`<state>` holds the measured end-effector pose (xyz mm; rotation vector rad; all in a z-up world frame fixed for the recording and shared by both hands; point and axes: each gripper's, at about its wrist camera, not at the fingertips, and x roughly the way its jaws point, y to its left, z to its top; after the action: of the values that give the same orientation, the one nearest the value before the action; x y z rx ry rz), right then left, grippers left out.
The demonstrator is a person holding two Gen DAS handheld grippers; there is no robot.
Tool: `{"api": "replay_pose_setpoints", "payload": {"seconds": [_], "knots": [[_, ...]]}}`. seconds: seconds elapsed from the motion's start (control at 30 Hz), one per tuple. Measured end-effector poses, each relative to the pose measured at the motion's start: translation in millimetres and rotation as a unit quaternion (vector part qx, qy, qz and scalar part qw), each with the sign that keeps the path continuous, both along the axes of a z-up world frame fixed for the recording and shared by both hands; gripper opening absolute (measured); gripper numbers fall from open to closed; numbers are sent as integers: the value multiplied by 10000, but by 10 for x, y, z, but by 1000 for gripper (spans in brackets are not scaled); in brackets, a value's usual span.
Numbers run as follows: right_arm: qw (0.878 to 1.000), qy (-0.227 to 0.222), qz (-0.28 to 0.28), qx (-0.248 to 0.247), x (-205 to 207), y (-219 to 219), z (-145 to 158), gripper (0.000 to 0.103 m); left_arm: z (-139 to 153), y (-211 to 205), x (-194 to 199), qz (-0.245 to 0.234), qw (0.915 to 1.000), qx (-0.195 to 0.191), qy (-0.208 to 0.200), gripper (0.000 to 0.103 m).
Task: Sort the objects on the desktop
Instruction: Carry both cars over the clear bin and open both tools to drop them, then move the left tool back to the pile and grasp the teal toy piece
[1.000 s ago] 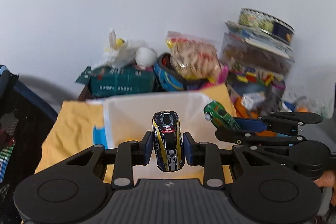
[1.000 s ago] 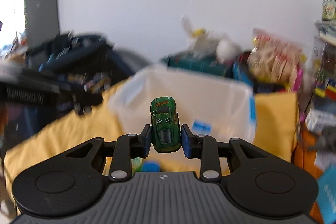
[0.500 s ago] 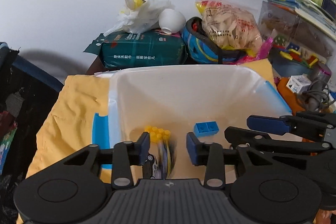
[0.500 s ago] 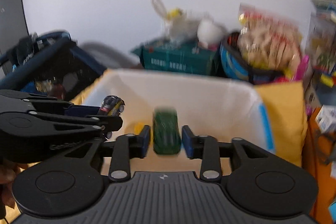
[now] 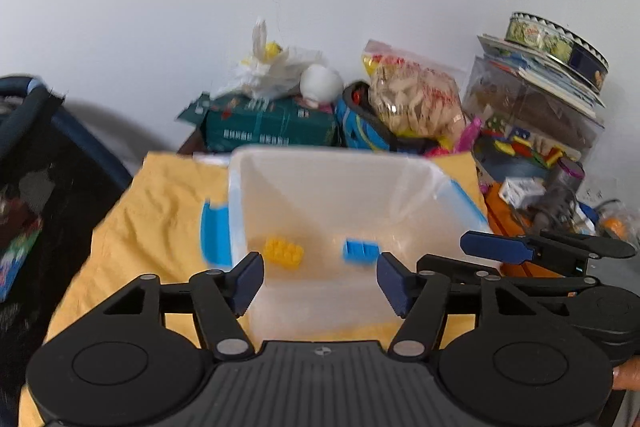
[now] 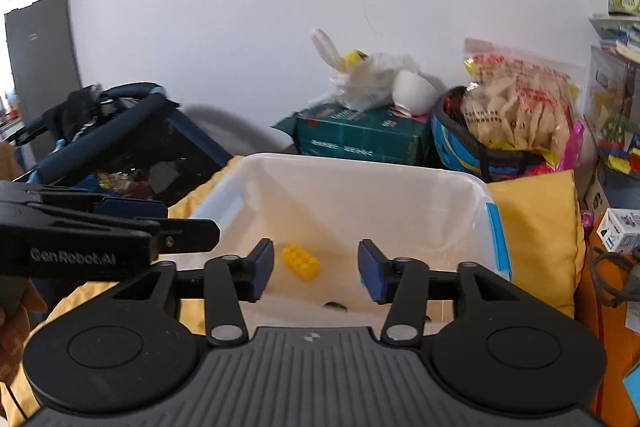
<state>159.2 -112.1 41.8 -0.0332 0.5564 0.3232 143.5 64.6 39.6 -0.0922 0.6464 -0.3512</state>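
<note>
Both claws hang over the near rim of the translucent white plastic storage bin, side by side. Left gripper: jaws have just been opening and now stand spread wide, nothing between the blue pads. A second ago it pinched a black-and-yellow toy racing car; that car is gone from the jaws and does not show in the left wrist view now, so it has most likely dropped into the bin below the camera's sight. Right gripper: jaws have just been opening too, spread about half, empty. Its green toy car, pinched a second ago and blurred half a second back, is also out of the pads; a small dark shape low on the bin floor in the right wrist view may be one of the cars, too little of it shows to tell. Further in, on the bin floor: yellow studded plastic building brick left of centre, blue plastic building brick to its right, well apart. The bin sits on a rumpled yellow cloth. Beyond, against the white wall: dark green carton, white plastic bag, clear snack bag, stacked boxes and a tin. Judgement: both cars delivered, this sorting step done; both claws free to fetch the next desktop objects.
</note>
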Motion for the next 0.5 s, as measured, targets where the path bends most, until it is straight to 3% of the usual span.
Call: {"api": "replay_pose_setpoints", "payload": {"seconds": [0.1, 0.23, 0.5], "knots": [[9998, 60, 196, -58, -211, -37, -75, 57, -186, 27, -280, -36, 9996, 53, 279, 66], [9983, 351, 402, -251, -566, -121, -339, 60, -552, 90, -695, -224, 9952, -131, 947, 66], [9902, 1357, 254, -220, -980, -384, -871, 60, -1027, 101, -1269, -235, 9887, 307, 1445, 66]]}}
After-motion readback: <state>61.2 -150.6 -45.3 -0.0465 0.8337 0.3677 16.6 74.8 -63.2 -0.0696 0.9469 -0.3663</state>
